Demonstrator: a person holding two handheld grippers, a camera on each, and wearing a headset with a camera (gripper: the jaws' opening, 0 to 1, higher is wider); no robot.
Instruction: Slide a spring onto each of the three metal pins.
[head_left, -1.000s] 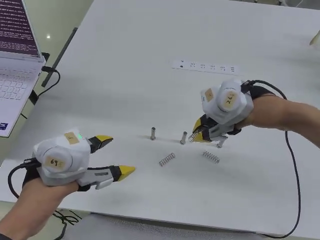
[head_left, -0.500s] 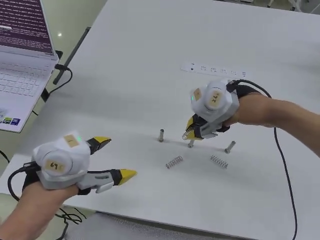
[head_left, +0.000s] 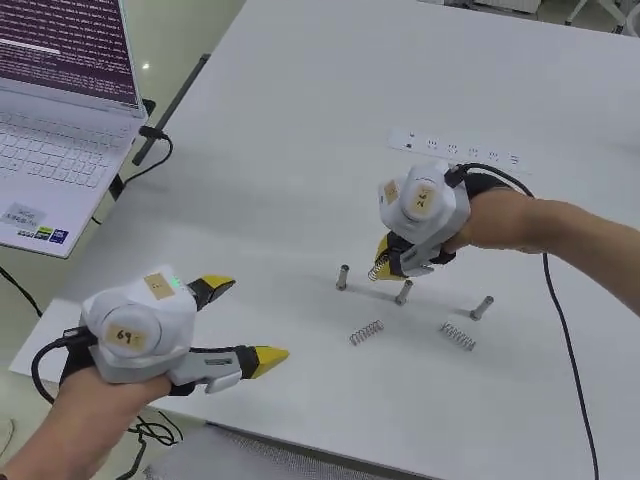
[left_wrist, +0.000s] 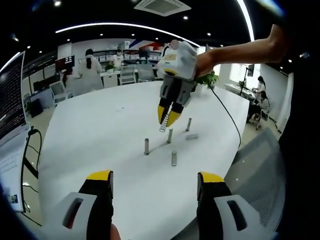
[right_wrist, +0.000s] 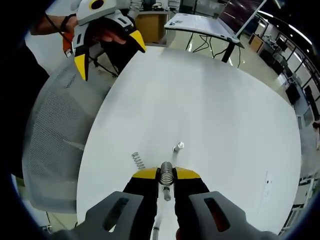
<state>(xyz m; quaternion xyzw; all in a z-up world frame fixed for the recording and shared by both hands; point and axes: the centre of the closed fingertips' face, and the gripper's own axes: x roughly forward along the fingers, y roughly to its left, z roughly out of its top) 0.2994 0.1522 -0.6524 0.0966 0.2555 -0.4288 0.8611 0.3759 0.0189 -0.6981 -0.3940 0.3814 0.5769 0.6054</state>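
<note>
Three short metal pins stand in a row on the white table (head_left: 280, 150): left pin (head_left: 342, 278), middle pin (head_left: 403, 292), right pin (head_left: 482, 307). My right gripper (head_left: 386, 264) hovers just above and left of the middle pin, shut on a spring (head_left: 377, 268) that hangs tilted from its tips. In the right gripper view the spring (right_wrist: 166, 173) sits pinched between the yellow tips, with a pin (right_wrist: 178, 146) just beyond. Two loose springs (head_left: 367, 332) (head_left: 456, 336) lie in front of the pins. My left gripper (head_left: 243, 322) is open near the table's front edge, holding nothing.
An open laptop (head_left: 60, 120) sits at the far left with a black cable (head_left: 150, 145) beside it. A white power strip (head_left: 460, 152) lies behind the pins. The right gripper's cable (head_left: 560, 330) trails across the table. A mesh chair (right_wrist: 50, 130) stands at the front edge.
My right gripper with the spring has moved left along the row, from beside the right pin to over the middle pin. The left gripper stays open in place. The head camera has shifted.
</note>
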